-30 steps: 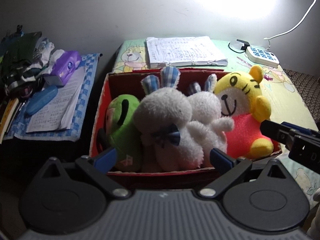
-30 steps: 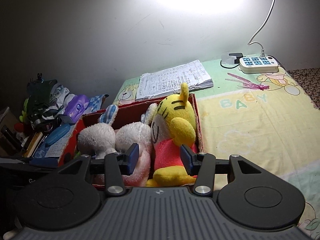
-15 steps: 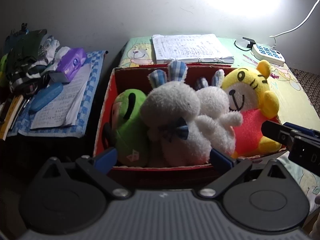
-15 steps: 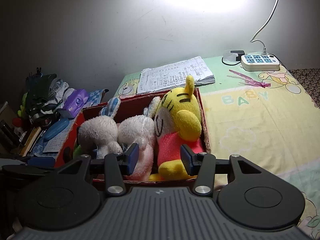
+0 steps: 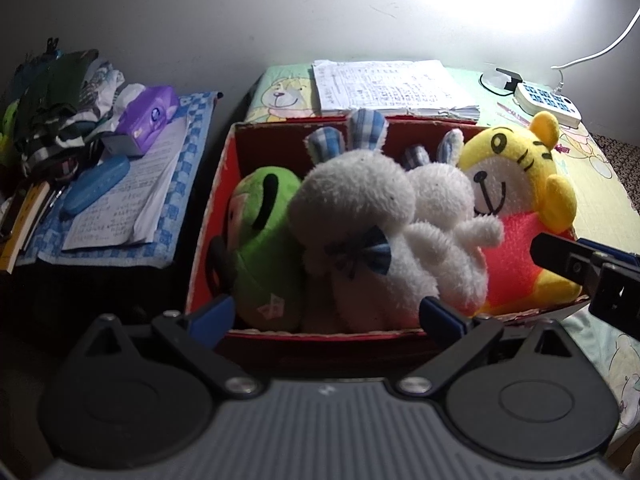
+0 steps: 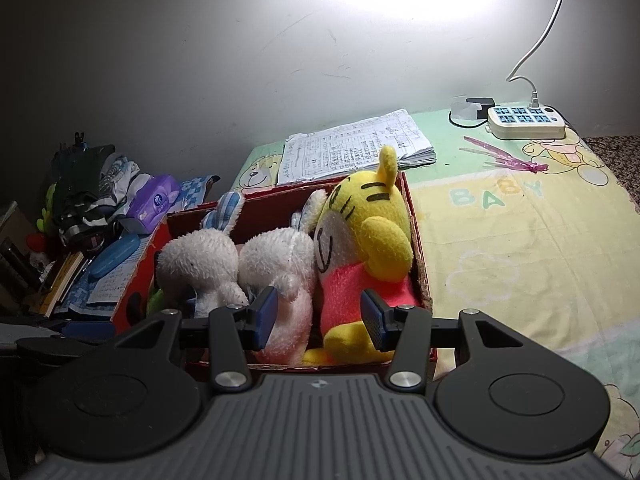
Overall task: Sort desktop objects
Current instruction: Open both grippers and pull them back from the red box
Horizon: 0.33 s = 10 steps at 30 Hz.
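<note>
left gripper (image 5: 326,316): jaws wide apart, holding nothing; hovers just short of the near wall of the red box (image 5: 208,240)
right gripper (image 6: 318,318): jaws partly apart, nothing clamped; the yellow tiger's lower body sits between the pads, cannot tell if they touch it
red box: directly ahead of both tools, packed with four soft toys in a row across its width
green toy (image 5: 264,248): ahead-left of the left gripper, at the box's left end
big white rabbit (image 5: 360,232): dead ahead of the left gripper, centred between its pads
small white rabbit (image 5: 444,216): ahead-right of the left gripper, pressed against the tiger
yellow tiger (image 6: 364,248): straight ahead of the right gripper, upright, long axis vertical, leaning on the box's right wall
nearer tool to tiger: right, by judgement; left is well off to its side
key relation: tiger stands upright between the right pads, so a grip would cross its waist
papers (image 6: 352,148): beyond the box, far side
power strip (image 6: 526,122): far ahead-right of the right gripper
side clutter: purple tissue pack (image 5: 146,118), blue case (image 5: 96,190), far left of the left gripper
</note>
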Available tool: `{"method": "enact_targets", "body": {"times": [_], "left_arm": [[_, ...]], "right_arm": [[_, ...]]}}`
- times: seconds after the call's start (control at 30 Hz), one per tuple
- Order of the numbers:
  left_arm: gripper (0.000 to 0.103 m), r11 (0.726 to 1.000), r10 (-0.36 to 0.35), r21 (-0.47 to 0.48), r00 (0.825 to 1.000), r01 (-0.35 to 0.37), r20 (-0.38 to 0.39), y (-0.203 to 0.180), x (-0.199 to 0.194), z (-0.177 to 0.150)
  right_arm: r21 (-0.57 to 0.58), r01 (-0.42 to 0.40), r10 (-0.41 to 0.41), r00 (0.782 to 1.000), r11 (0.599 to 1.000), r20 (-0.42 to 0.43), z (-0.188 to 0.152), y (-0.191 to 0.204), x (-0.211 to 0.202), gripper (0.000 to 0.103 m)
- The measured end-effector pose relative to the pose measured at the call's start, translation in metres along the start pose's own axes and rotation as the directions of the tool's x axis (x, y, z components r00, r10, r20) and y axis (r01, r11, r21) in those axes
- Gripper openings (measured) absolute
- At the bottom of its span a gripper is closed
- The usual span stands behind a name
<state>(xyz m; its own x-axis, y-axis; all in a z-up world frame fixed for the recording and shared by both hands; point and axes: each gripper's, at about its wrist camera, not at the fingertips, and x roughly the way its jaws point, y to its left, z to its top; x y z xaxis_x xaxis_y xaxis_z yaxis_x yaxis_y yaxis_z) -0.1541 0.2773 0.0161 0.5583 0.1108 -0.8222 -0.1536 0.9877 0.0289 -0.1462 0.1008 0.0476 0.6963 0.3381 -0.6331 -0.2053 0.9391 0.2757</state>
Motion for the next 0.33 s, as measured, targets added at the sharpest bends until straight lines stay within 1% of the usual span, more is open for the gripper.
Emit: {"method": "enact_targets", "body": {"times": [0.07, 0.17, 0.27, 0.33], "left_arm": [[0.098, 1.0, 0.01, 0.005, 1.0, -0.01, 0.016, -0.0005, -0.0005, 0.0006], [0.097, 1.0, -0.02, -0.003, 1.0, 0.02, 0.022, 0.0012, 0.0003, 0.0037], [0.096, 1.0, -0.006, -0.006, 0.999, 0.006, 0.046, 0.0007, 0.0012, 0.0063], [0.096, 1.0, -0.002, -0.01, 0.999, 0.002, 0.045, 0.0004, 0.0021, 0.0091]], "right_arm": [[0.005, -0.002, 0.002, 1.0, 1.0, -0.001, 0.0002, -0.0005, 0.0012, 0.049], [0.007, -0.001, 0.001, 1.0, 1.0, -0.001, 0.0008, -0.0015, 0.0034, 0.049], [0.018, -0.005, 0.005, 1.0, 1.0, 0.006, 0.0024, -0.0032, 0.0035, 0.049], [0.021, -0.009, 0.008, 1.0, 1.0, 0.017, 0.0038, -0.0041, 0.0029, 0.049]]}}
